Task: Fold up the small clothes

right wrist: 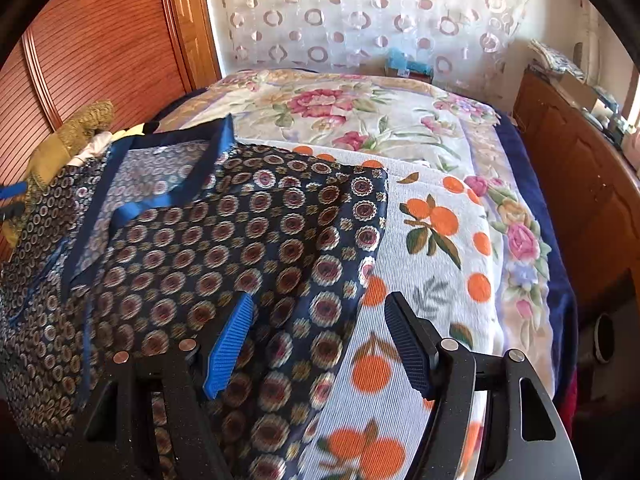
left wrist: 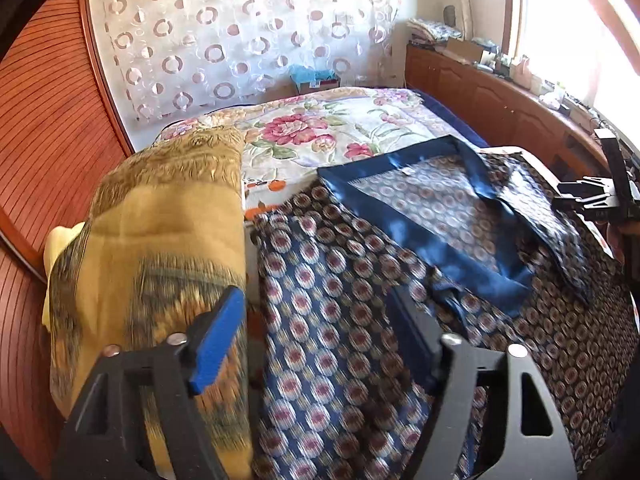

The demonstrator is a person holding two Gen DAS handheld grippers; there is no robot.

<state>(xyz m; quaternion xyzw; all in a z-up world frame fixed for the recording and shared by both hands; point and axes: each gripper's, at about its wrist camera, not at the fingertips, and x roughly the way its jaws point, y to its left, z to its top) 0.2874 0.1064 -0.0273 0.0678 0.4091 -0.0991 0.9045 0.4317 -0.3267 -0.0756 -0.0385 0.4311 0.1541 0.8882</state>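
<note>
Hovering wide, my left tongs (left wrist: 316,340) and right tongs (right wrist: 318,340) straddle opposite edges of the patterned garment (right wrist: 240,248), spread flat on the bed (right wrist: 360,112) for folding; beyond lies a yellow cloth (left wrist: 160,220).

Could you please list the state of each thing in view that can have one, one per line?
Left gripper: open, holding nothing, above the robe.
Right gripper: open, holding nothing, over the robe's edge.
Robe: spread on the bed, not yet folded, blue-trimmed collar laid open.
Tan cloth: heaped left of the robe.
Orange-print towel: lying flat under the robe.
Floral bedspread: spread flat.
</note>
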